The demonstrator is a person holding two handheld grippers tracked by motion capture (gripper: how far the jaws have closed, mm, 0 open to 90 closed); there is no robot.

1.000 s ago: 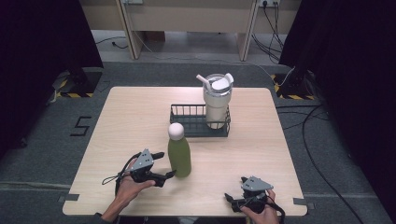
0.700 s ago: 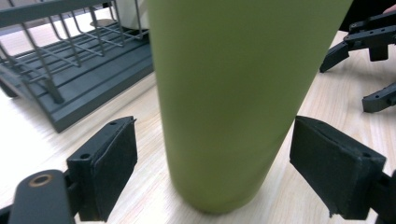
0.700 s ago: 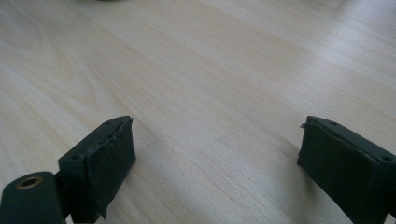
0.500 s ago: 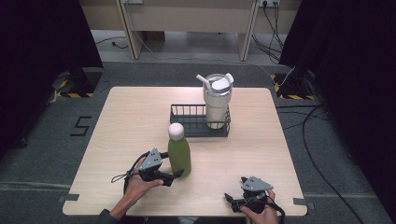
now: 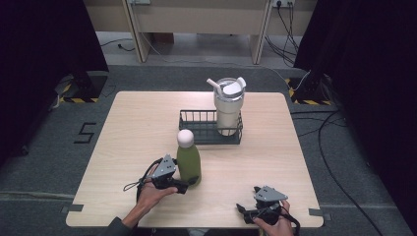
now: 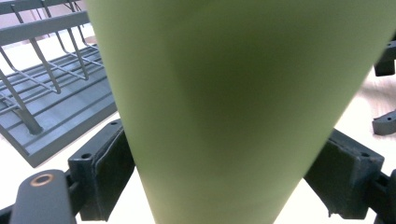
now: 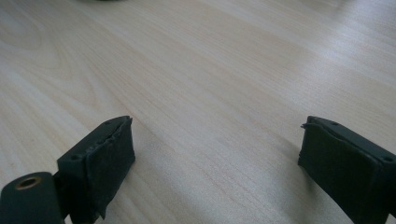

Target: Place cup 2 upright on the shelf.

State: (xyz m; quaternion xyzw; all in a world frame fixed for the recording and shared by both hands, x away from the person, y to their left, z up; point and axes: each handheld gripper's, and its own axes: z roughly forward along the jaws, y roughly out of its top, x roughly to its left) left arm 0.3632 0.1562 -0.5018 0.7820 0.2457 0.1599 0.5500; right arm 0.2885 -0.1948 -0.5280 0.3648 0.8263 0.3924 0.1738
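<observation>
Green bottle point(image 5: 189, 163) upright on the pale wood worktop point(image 5: 128, 132), just in front of the wire basket's point(image 5: 196, 129) near left corner — smooth matte cylinder, narrowing to a round white cap. Left tool point(image 5: 189, 182) low against the bottle's base on its near left side; in the left gripper view, black pads point(image 6: 108, 172) snug on either flank of the green wall point(image 6: 233, 107), jaws just drawn in a little further, clamped on the bottle.

Behind the bottle, the basket: dark grey wire, rectangular, thin upright bars over a flat slatted floor point(image 6: 56, 112). Inside its right end, a tall cream tumbler point(image 5: 229, 105) with a clear lid, a straw and a flip spout — well clear of the bottle. Nothing between bottle and basket but a strip of bare wood.

Right tool point(image 5: 247, 212) well to the right of the bottle, near the worktop's front edge, resting low. In the right gripper view, jaws partly apart with nothing between — only fine-grained light wood point(image 7: 210, 84) beneath the ragged black pads point(image 7: 112, 154).

Cables on the grey floor beyond the worktop.
</observation>
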